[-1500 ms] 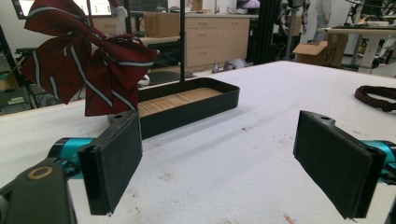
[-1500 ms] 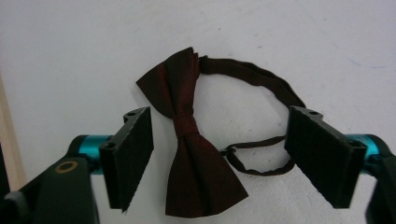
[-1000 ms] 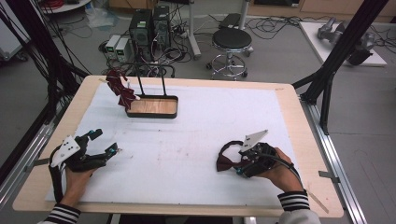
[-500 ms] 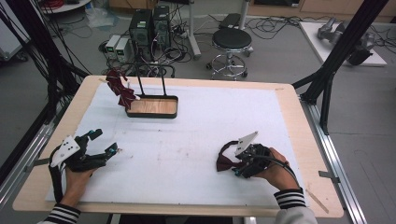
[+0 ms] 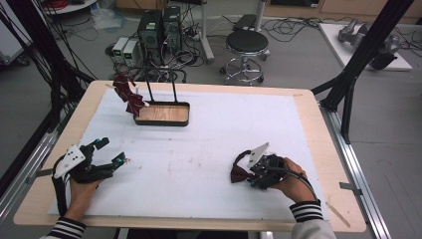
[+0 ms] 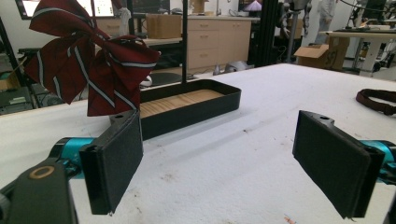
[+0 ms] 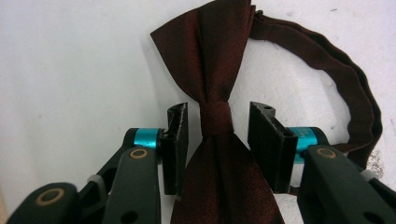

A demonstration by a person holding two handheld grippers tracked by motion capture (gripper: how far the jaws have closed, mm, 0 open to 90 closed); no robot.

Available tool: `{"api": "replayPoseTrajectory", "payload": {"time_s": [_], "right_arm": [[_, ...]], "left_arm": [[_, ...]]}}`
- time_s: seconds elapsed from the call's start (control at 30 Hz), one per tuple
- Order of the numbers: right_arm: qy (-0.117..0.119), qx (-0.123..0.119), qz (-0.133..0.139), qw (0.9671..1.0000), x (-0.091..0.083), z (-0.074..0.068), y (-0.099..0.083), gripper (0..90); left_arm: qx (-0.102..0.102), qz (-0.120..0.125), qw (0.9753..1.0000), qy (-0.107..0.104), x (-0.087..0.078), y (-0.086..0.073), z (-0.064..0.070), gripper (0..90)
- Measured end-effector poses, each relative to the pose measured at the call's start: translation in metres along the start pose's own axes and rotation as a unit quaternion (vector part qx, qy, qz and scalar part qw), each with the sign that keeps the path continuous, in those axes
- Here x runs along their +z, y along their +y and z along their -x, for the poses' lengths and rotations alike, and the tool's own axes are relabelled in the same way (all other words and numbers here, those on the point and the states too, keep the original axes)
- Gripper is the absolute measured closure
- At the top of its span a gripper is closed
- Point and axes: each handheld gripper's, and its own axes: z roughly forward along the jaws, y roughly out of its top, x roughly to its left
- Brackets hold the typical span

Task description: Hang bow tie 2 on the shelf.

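Knot bracketed, jaws not yet closed.
The right gripper (image 7: 218,140) is held spread astride the dark bow tie (image 7: 219,116) lying flat on the table (image 5: 199,164); wings run along the jaws.

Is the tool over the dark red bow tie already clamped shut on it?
No, open. The right tool has a jaw on each side of the bow tie knot, with a gap showing on both sides.
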Motion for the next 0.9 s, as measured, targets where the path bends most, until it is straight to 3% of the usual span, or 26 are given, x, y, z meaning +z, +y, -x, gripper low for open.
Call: {"api": "replayPoseTrajectory", "payload": {"time_s": [0.27,0.47,0.9], "right_arm": [[-0.003,-0.014,-0.018,0.9997,0.003,-0.001,0.002,73.5],[-0.009,-0.012,-0.018,0.9997,0.003,-0.001,0.002,76.1],[-0.015,0.004,0.037,0.9992,-0.007,0.0,0.003,76.1]], "left_arm": [[-0.001,0.0,1.0,0.0,0.0,0.0,0.0,16.4],[0.0,0.0,1.0,0.0,0.0,0.0,0.0,16.5],[0.0,0.001,1.0,0.0,0.0,0.0,0.0,16.4]]}}
